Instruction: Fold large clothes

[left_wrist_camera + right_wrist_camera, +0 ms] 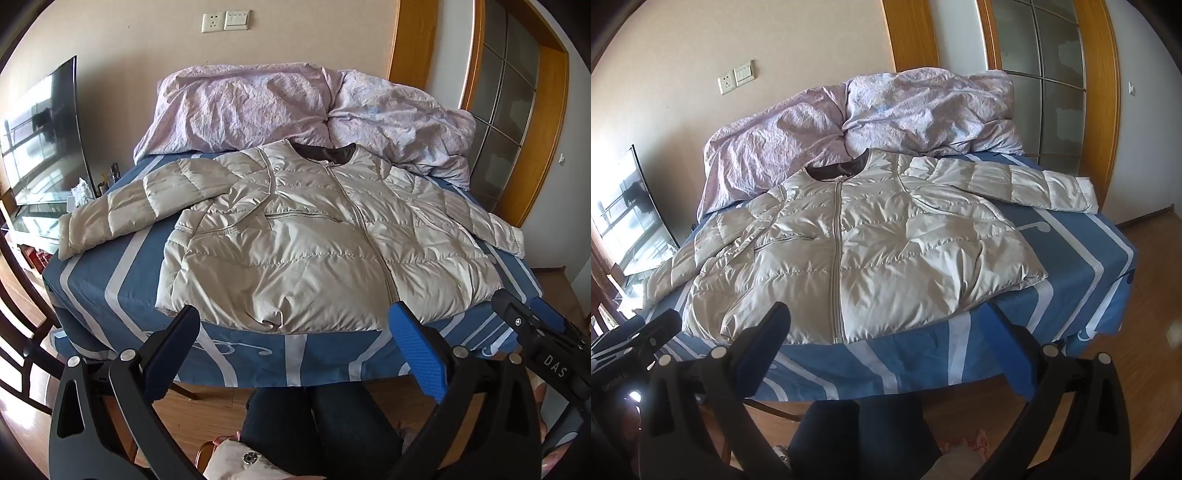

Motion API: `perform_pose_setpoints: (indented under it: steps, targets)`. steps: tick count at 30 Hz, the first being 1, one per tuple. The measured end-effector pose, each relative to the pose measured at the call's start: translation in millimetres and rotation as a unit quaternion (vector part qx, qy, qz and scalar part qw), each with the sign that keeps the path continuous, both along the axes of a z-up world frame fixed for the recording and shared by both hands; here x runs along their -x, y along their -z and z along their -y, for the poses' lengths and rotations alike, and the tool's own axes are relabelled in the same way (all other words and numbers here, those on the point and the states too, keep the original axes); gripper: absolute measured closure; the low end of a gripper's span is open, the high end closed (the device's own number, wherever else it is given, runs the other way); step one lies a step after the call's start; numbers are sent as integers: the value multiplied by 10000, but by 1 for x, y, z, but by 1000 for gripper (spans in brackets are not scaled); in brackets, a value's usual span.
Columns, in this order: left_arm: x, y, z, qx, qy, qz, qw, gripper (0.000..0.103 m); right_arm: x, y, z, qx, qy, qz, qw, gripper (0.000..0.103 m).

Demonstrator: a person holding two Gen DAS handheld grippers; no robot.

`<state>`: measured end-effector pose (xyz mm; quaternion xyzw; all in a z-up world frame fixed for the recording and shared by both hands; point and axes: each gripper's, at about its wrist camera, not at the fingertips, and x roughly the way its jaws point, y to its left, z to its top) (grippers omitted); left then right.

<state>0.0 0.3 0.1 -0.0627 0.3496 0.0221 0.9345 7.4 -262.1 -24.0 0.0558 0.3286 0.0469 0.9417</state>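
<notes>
A beige quilted puffer jacket (314, 236) lies front up and zipped on the bed, both sleeves spread out to the sides; it also shows in the right wrist view (857, 251). My left gripper (295, 328) is open and empty, held just short of the jacket's hem near the bed's front edge. My right gripper (890, 325) is open and empty, also just in front of the hem. The right gripper's body shows at the right edge of the left wrist view (535, 332).
The bed has a blue sheet with white stripes (122, 273). A crumpled lilac duvet (295, 107) is piled at the head of the bed against the wall. A television (40, 136) stands to the left, a wooden-framed glass door (1045, 81) to the right. The person's legs (314, 424) are below.
</notes>
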Motion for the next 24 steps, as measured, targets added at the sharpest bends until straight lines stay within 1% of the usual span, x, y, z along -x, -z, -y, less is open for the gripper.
perform_pose_setpoints:
  steps: [24]
  targets:
    - [0,0,0,-48,1,8,10000,1,-1,-1,1,4,-1,2,10000,2]
